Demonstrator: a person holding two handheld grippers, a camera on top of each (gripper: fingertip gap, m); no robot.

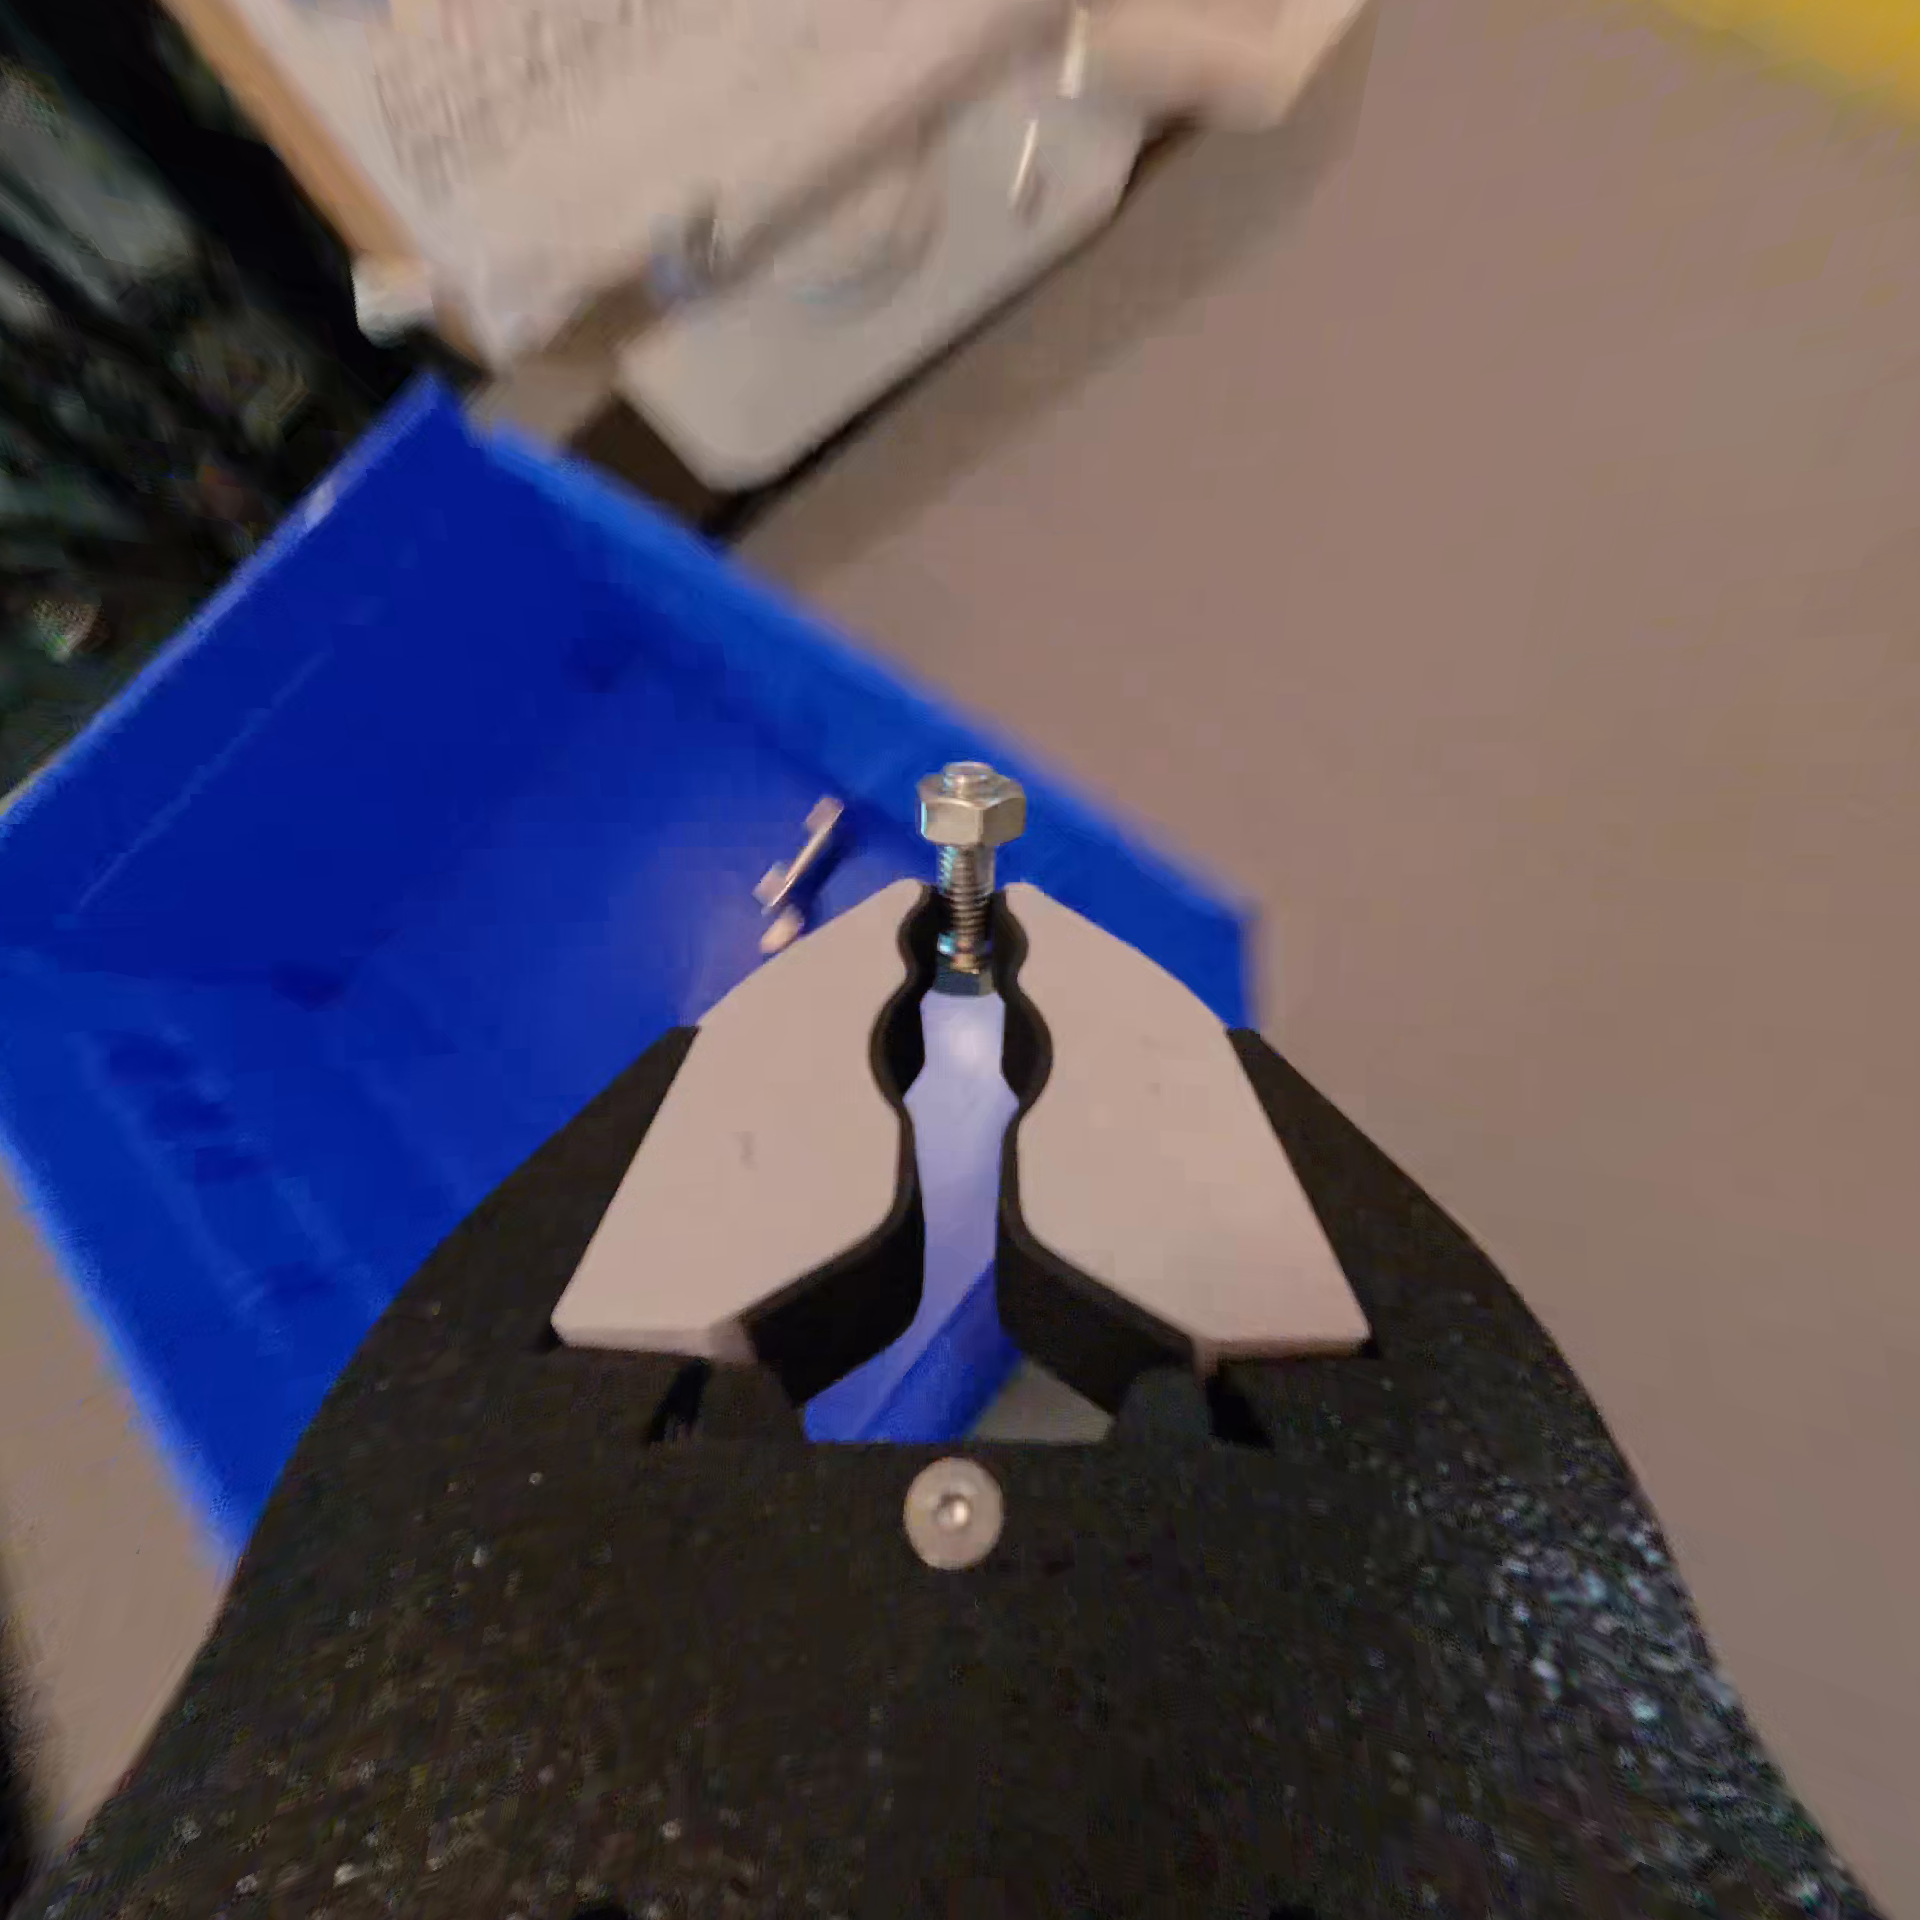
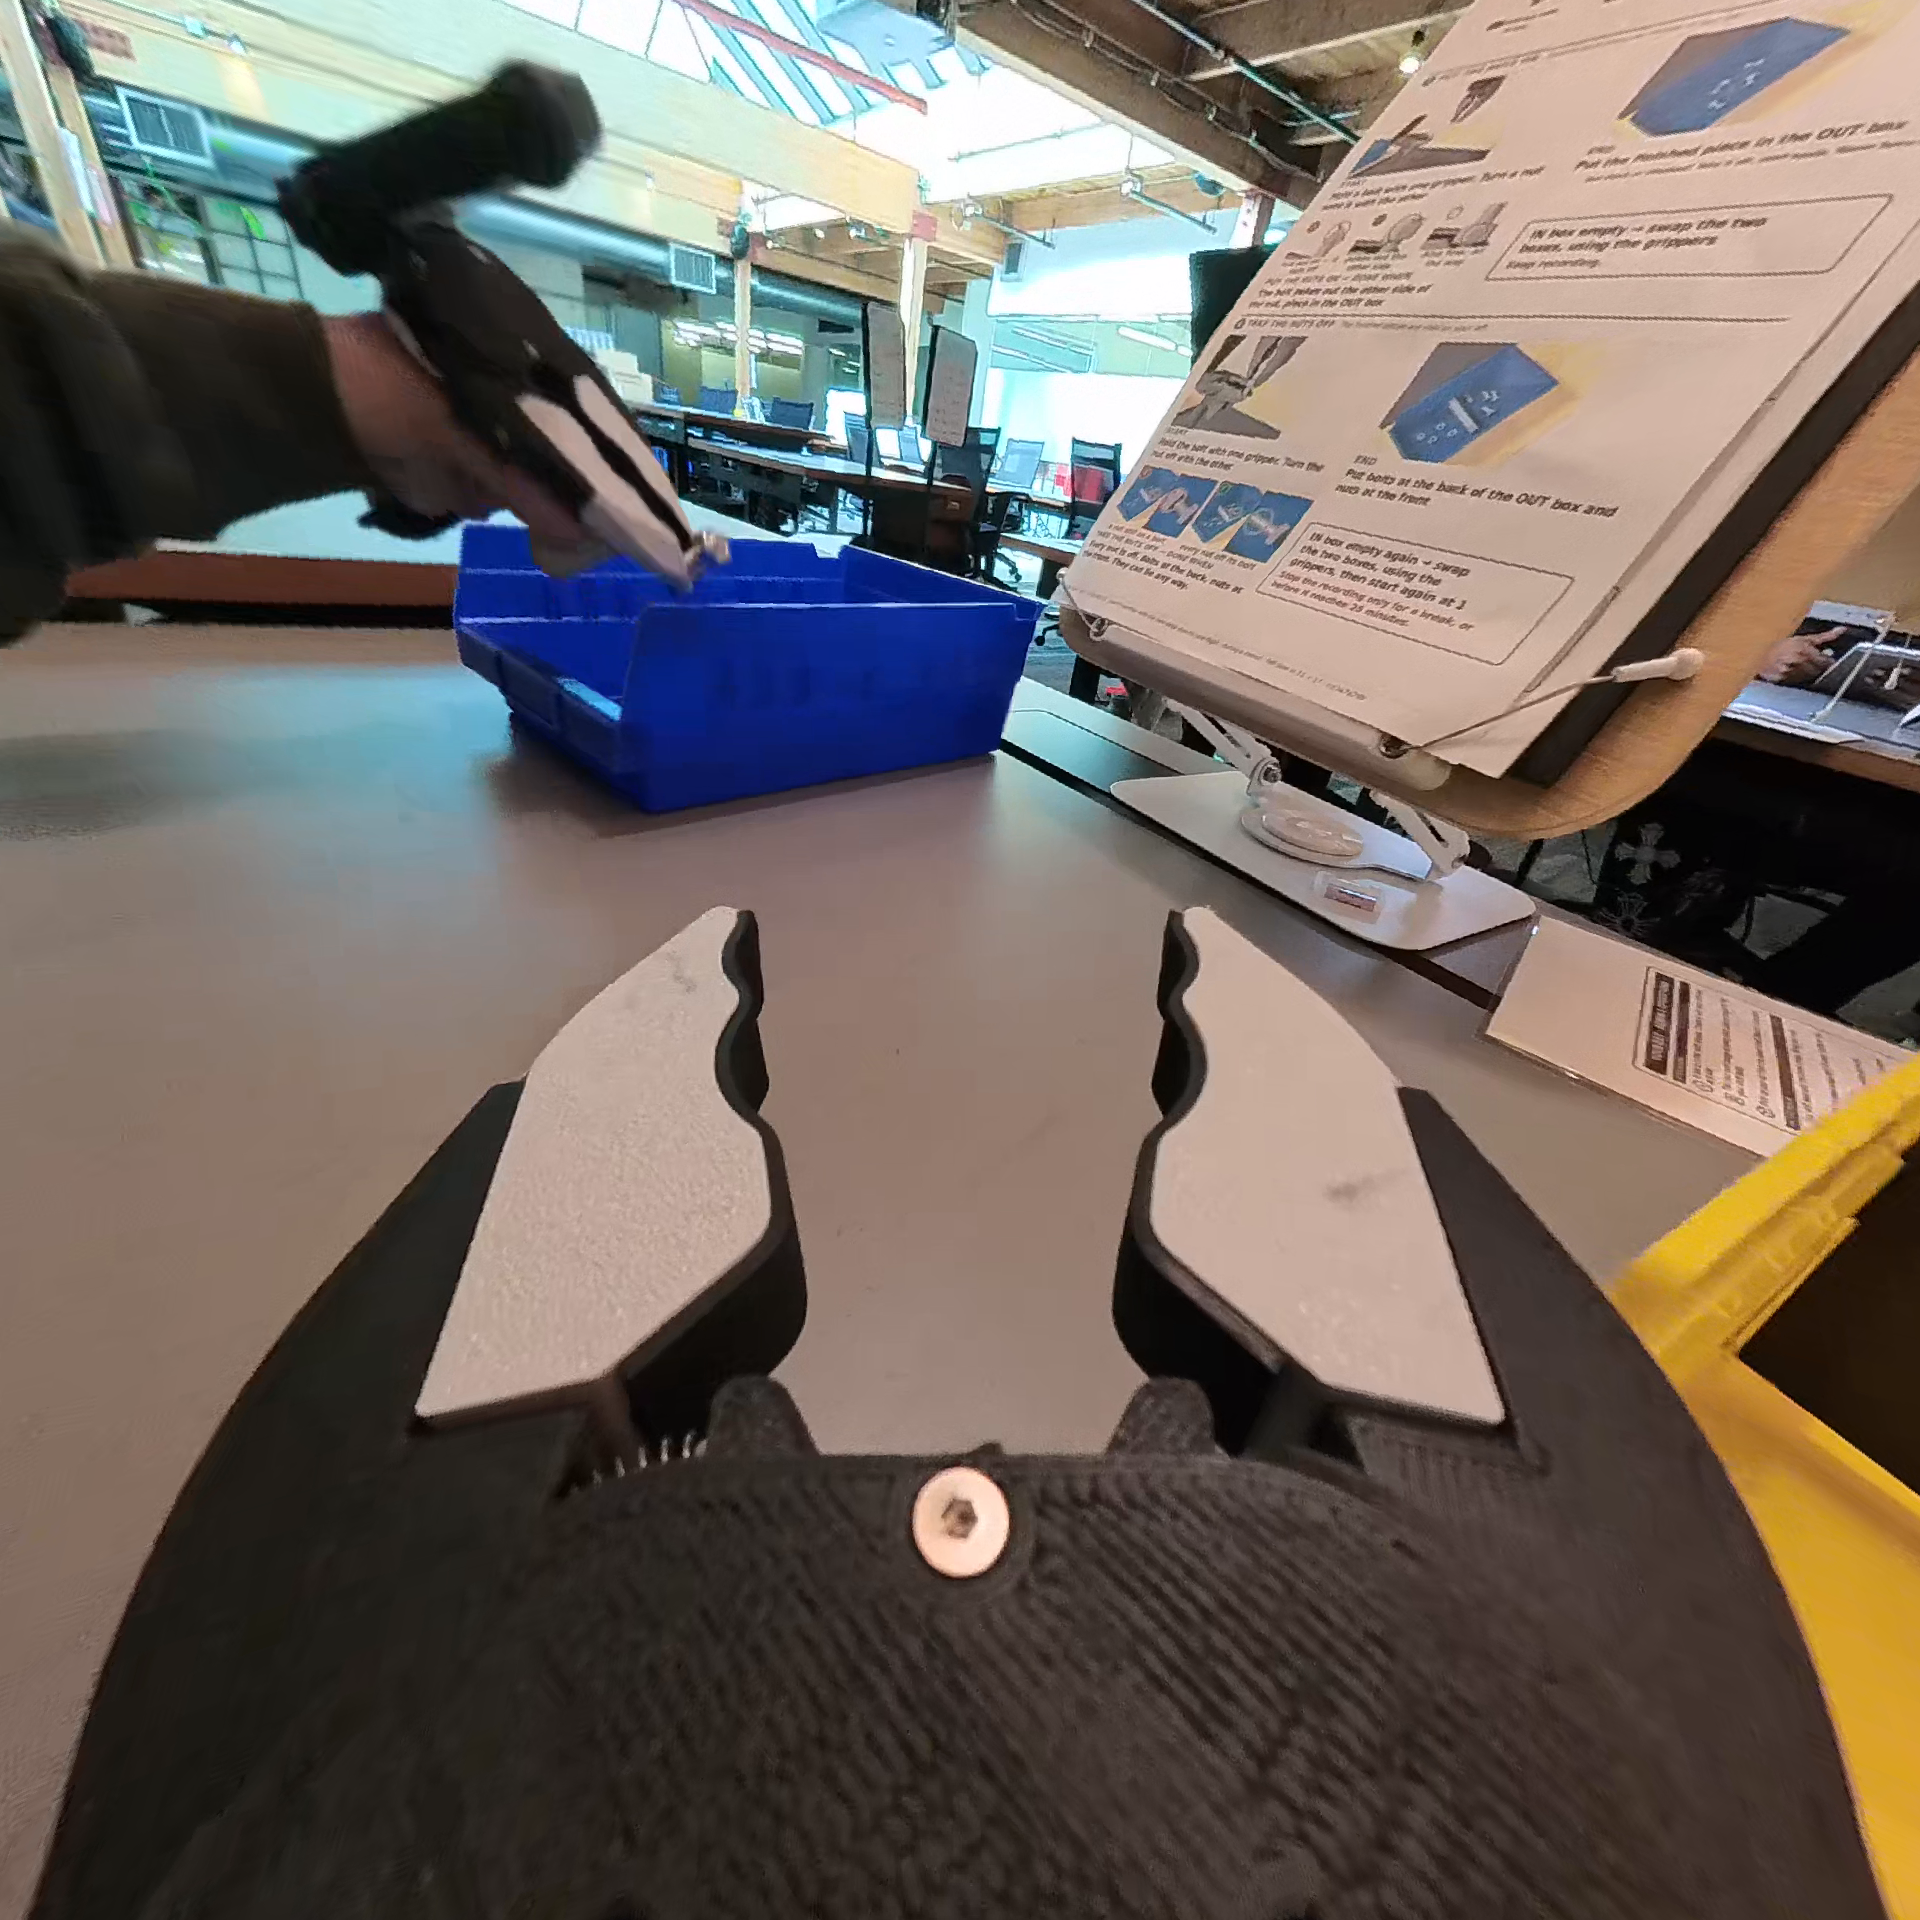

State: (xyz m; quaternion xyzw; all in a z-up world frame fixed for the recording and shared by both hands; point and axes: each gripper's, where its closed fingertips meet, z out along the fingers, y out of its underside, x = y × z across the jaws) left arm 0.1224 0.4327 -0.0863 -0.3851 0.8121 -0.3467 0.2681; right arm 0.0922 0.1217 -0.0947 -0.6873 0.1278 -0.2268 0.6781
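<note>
My left gripper [image 1: 962, 896] is shut on a small silver bolt with a hex nut [image 1: 969, 831] threaded near its far end. The bolt sticks out past the fingertips, above the near right rim of a blue bin [image 1: 436, 883]. Another bolt [image 1: 800, 871] lies inside the bin, blurred. In the right wrist view the left gripper [image 2: 698, 551] hangs over the blue bin [image 2: 790, 675], held by a hand in a dark sleeve. My right gripper [image 2: 961, 925] is open and empty, low over the grey table [image 2: 312, 935].
A wooden document stand [image 2: 1507, 436] with printed sheets rises at the right on a white base [image 2: 1351, 873]. A yellow bin [image 2: 1808, 1351] sits at the near right. A printed card [image 2: 1683, 1049] lies by the table's right edge. My hands' fingertips stand some 35 cm from each other.
</note>
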